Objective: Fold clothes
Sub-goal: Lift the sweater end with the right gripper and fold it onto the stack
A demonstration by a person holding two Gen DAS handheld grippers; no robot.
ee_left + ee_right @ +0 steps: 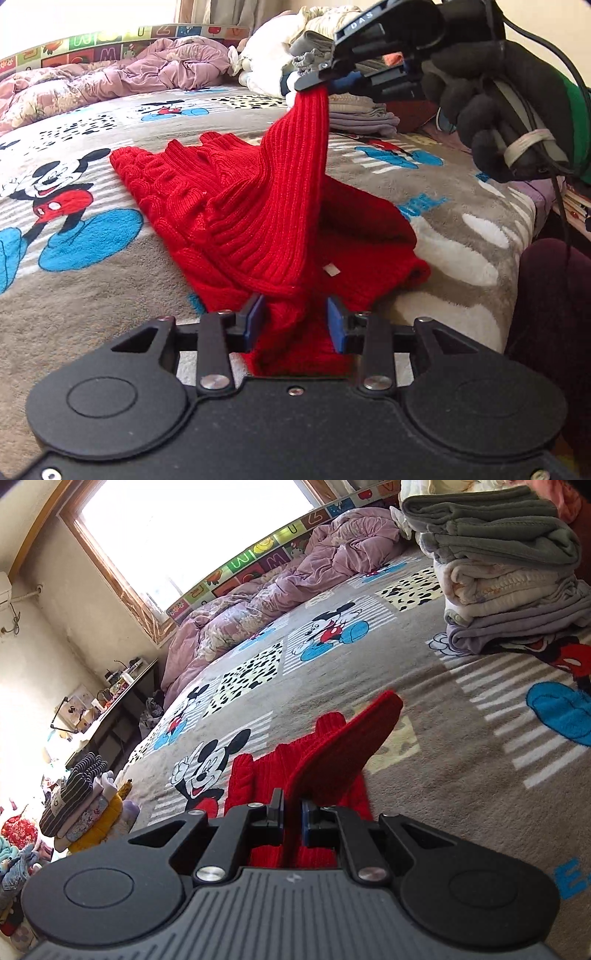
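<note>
The sweater lies partly spread on the bed, not yet folded: one ribbed end is lifted high by the right tool, which is clamped shut on it, while the near edge runs between the pads of the left tool, which stand apart without pressing the knit, as far as this low view shows. Behind, a stack of folded clothes suggests earlier pieces are finished. I judge this garment is at its first fold, with the remaining folds and stacking left.
</note>
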